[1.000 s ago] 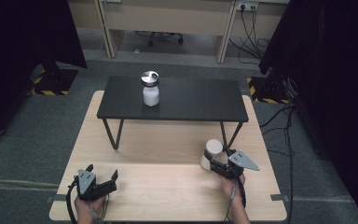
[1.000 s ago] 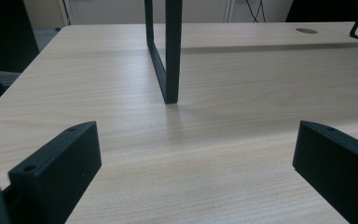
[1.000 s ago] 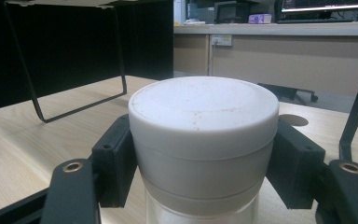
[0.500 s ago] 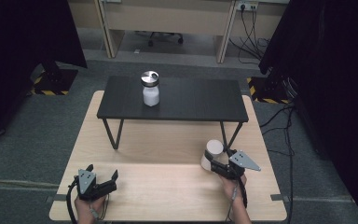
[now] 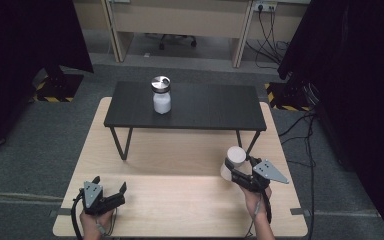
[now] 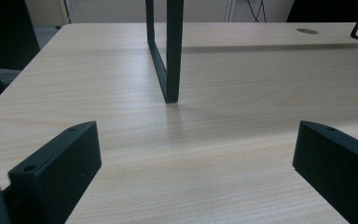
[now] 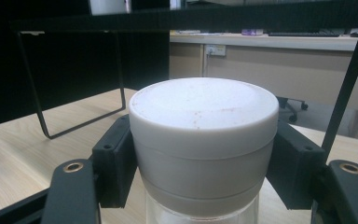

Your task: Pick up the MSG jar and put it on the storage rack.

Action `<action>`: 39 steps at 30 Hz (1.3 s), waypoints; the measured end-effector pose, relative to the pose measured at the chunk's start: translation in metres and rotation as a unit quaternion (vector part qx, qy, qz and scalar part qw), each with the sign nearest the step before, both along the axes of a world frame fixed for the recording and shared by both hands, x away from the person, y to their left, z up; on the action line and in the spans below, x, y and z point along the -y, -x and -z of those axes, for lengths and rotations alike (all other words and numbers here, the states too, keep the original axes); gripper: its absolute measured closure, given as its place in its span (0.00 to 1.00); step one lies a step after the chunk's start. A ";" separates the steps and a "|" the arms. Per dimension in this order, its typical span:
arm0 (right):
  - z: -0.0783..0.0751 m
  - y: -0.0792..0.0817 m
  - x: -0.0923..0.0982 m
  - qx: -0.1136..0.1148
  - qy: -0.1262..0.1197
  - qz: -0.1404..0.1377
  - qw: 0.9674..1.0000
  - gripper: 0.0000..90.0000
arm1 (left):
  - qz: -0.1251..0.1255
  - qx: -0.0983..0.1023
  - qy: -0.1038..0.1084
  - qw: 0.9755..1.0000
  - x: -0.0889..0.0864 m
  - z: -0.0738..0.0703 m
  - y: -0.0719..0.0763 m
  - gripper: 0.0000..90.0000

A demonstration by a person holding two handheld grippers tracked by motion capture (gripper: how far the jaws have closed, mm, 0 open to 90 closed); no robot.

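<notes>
The right tongs [image 5: 234, 170] are clamped on a white-capped jar [image 5: 233, 161], their two black jaws pressing the sides of the broad white cap, at the right side of the light wooden desk [image 5: 180, 150] and just in front of the right leg of the small black table [image 5: 185, 107] that stands on it. In the right gripper view the jar [image 7: 204, 140] shows its details: a flat, slightly speckled white cap with a stepped rim, and below it a short stretch of clear glass wall; what the jar holds cannot be told from here. The high view, by contrast, gives the jar as a pale cylinder beside the grey three-cornered plate of the right tongs, with the hand behind it. The left tongs [image 5: 111, 191] lie low at the near left corner of the desk, jaws spread wide with nothing between them; the left gripper view confirms bare wood grain [image 6: 205, 154] between the two jaws and one black leg of the small table [image 6: 168, 51] ahead. On top of the small black table, toward its left half, stands a second jar [image 5: 161, 95] with a shiny metal lid and white contents filling its lower body, well apart from both tongs
</notes>
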State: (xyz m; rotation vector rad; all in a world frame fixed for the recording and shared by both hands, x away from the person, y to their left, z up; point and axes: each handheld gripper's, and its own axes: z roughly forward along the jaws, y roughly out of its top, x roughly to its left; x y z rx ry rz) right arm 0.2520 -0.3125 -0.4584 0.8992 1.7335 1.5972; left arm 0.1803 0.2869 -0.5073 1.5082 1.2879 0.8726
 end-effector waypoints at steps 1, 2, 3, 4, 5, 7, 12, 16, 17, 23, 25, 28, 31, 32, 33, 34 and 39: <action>-0.003 0.001 0.000 0.001 0.000 0.000 1.000 0.38 | 0.000 0.000 0.000 1.000 0.000 0.000 0.000 0.00; -0.005 0.002 -0.001 0.003 0.001 0.000 1.000 0.38 | -0.001 0.000 0.001 1.000 0.000 0.000 0.000 0.00; -0.008 0.003 -0.001 0.004 0.001 0.000 1.000 0.38 | -0.001 0.000 0.002 1.000 0.000 0.000 0.000 0.00; -0.011 0.004 -0.001 0.005 0.002 0.001 1.000 0.38 | 0.000 0.000 0.002 1.000 0.000 0.000 0.000 0.00; -0.013 0.005 -0.002 0.004 0.001 0.002 1.000 0.38 | 0.000 0.000 0.002 1.000 0.000 0.000 0.000 0.00; -0.019 0.006 -0.003 0.006 0.003 0.004 1.000 0.38 | -0.001 0.001 0.003 1.000 0.000 0.000 0.001 0.00; -0.031 0.010 -0.004 0.007 0.007 0.006 1.000 0.38 | 0.000 0.001 0.001 1.000 0.000 0.000 0.001 0.00; -0.041 0.012 -0.006 0.008 0.008 0.007 1.000 0.38 | -0.001 0.002 0.003 1.000 0.000 0.001 0.001 0.00; -0.043 0.013 -0.006 0.009 0.008 0.007 1.000 0.38 | -0.001 0.002 0.004 1.000 0.000 0.001 0.001 0.00; -0.057 0.018 -0.010 0.007 0.009 0.017 1.000 0.38 | 0.000 0.003 0.006 1.000 -0.001 0.001 0.002 0.00; -0.061 0.019 -0.010 0.005 0.005 0.019 1.000 0.38 | 0.000 0.003 0.006 1.000 -0.001 0.001 0.002 0.00; -0.068 0.021 -0.010 0.004 0.006 0.024 1.000 0.38 | 0.000 0.003 0.006 1.000 0.000 0.001 0.001 0.00; -0.076 0.022 -0.012 0.005 0.010 0.030 0.999 0.38 | 0.000 0.003 0.006 1.000 -0.001 0.001 0.002 0.00; -0.079 0.022 -0.013 0.005 0.012 0.033 0.999 0.38 | 0.000 0.003 0.006 1.000 -0.001 0.001 0.002 0.00; -0.081 0.022 -0.013 0.005 0.012 0.034 0.999 0.38 | 0.000 0.003 0.006 1.000 -0.001 0.001 0.002 0.00; -0.083 0.022 -0.013 0.005 0.013 0.035 0.999 0.38 | 0.000 0.003 0.006 1.000 -0.001 0.001 0.002 0.00; -0.093 0.020 -0.014 0.007 0.010 0.036 0.999 0.38 | 0.001 0.003 0.006 1.000 -0.001 0.001 0.002 0.00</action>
